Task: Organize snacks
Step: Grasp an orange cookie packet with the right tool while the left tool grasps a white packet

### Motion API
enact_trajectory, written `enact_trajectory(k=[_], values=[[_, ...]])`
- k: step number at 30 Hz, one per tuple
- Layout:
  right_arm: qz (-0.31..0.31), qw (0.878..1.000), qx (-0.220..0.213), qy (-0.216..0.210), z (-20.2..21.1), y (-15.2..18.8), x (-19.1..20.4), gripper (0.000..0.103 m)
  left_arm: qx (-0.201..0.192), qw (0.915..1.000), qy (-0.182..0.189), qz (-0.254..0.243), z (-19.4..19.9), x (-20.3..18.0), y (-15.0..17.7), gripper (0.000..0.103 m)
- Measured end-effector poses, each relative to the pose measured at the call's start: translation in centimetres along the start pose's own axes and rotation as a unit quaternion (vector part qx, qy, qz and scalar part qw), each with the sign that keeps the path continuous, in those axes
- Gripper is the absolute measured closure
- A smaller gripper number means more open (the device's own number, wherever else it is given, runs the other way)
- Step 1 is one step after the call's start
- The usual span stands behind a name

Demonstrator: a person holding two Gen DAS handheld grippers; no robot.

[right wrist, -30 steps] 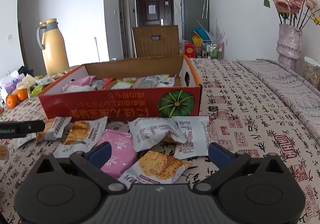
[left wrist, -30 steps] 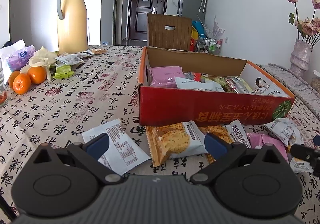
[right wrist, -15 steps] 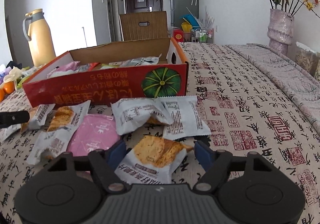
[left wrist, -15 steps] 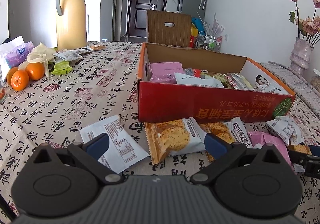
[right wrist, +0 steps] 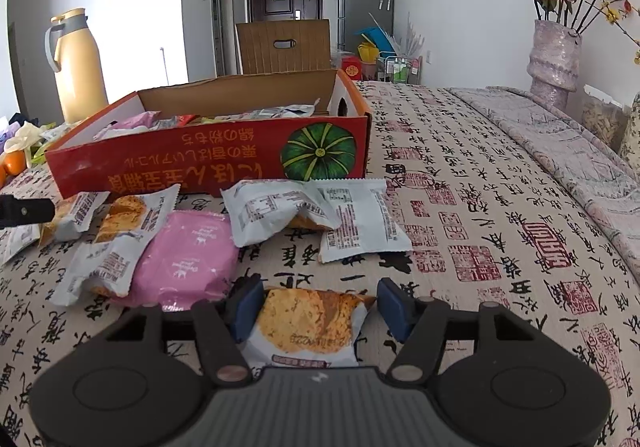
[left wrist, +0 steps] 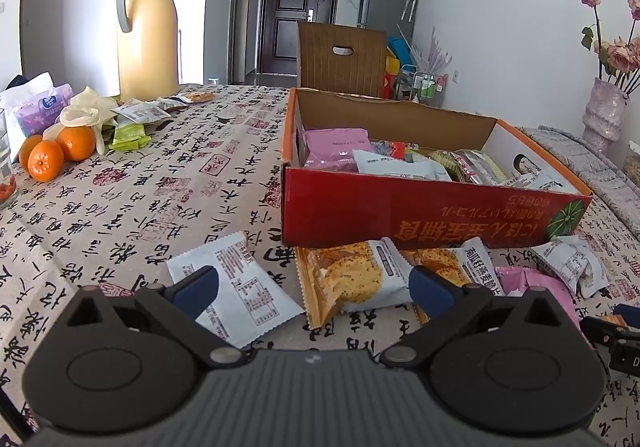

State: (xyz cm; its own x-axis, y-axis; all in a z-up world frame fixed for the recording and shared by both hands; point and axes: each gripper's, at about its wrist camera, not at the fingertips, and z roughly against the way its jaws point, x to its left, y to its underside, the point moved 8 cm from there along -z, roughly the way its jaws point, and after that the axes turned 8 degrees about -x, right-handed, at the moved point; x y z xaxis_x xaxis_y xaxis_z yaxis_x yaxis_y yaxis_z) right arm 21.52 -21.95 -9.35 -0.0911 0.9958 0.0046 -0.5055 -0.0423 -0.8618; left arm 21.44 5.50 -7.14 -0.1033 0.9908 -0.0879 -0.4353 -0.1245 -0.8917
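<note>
Now right gripper (right wrist: 318,307) half-closed around biscuit packet (right wrist: 308,325), pads not visibly touching; light, crinkly, fragile, so pinch sides gently. Left gripper (left wrist: 314,287) wide, holding nothing.

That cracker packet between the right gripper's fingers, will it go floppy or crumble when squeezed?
The cracker packet looks puffy and crinkly, so its film probably dents and slides a little. It seems light. The round cracker pictured suggests brittle contents, so the right gripper, still open, should probably pinch gently.

The right gripper's (right wrist: 320,307) body hides the near end of the cracker packet (right wrist: 308,327) between its fingers. In the left wrist view, the pink packet (left wrist: 532,281) sits half-hidden behind a finger, and box (left wrist: 420,217) contents overlap, unreadable.
</note>
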Motion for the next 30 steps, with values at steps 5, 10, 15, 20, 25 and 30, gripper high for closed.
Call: enact_trajectory(k=[5, 10, 15, 20, 25, 30], values=[[-0.001, 1.0, -0.003, -0.005, 0.4, 0.1, -0.1, 0.043, 0.005, 1.0, -0.003, 0.005, 0.1, 0.3, -0.2, 0.0], [-0.01, 1.0, -0.009, -0.014, 0.7, 0.1, -0.2, 0.047, 0.008, 0.9998, -0.018, 0.006, 0.2, 1.4, -0.6, 0.0], [-0.02, 0.999, -0.024, -0.019, 1.1, -0.5, -0.5, 0.047, 0.011, 0.999, -0.044, 0.001, 0.0, 3.2, -1.2, 0.0], [-0.03, 0.999, -0.042, -0.019, 1.6, -1.5, -1.1, 0.047, 0.045, 0.9966, -0.068, -0.01, -1.5, 4.9, -1.0, 0.0], [-0.039, 0.998, -0.056, -0.012, 1.8, -2.2, -1.8, 0.047, 0.082, 0.9927, -0.088, 0.01, -3.2, 6.0, -0.5, 0.0], [-0.044, 0.997, -0.062, -0.01, 1.8, -2.5, -2.1, 0.047, 0.104, 0.9877, -0.113, 0.032, -4.6, 6.5, -0.6, 0.003]])
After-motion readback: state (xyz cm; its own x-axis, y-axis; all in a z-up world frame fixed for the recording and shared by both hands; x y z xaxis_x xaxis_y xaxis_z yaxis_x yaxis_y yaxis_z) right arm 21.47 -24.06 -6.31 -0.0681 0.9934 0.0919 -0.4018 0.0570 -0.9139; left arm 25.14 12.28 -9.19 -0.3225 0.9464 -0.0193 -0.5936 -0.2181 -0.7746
